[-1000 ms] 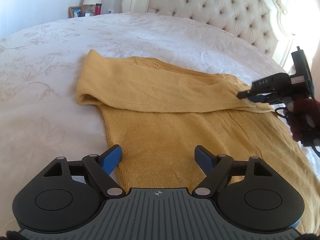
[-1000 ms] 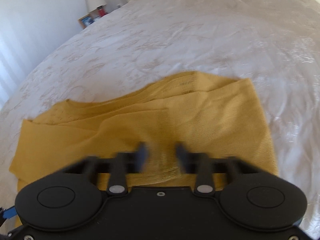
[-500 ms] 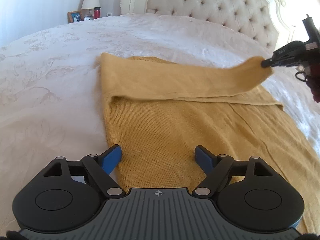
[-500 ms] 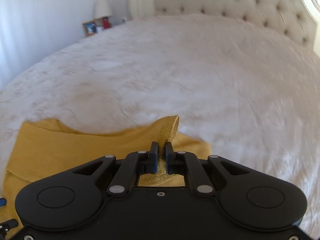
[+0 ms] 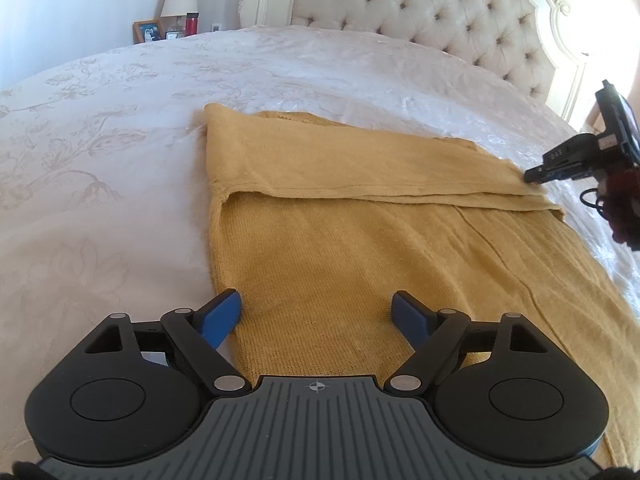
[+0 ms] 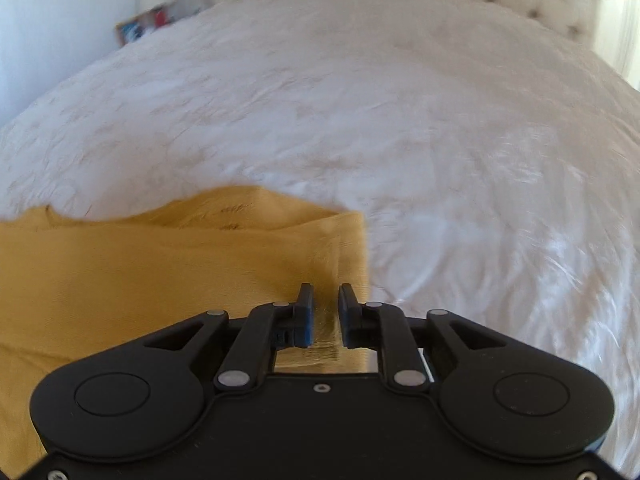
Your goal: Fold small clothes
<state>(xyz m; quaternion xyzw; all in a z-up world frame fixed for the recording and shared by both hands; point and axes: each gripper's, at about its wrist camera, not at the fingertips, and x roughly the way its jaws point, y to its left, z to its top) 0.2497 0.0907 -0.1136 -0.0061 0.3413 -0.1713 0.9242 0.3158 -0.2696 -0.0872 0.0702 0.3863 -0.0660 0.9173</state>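
White floral-patterned bedspread (image 5: 100, 152) covers the bed w/ a tufted cream headboard (image 5: 420, 12) behind; on it lies one mustard-yellow knit garment (image 5: 320, 248), its far part doubled over toward the viewer. Left gripper (image 5: 316, 316), on the left, hovers over the garment's near-left edge w/ blue fingers (image 5: 220, 316) spread wide & holding nothing, while at right the right gripper (image 6: 325, 316) shows fingers parted a little over the folded strip's right end, so prob. just letting go. Step looks like first fold laid; next move likely needs both of the 2 grippers to pinch an edge for a 2nd fold.
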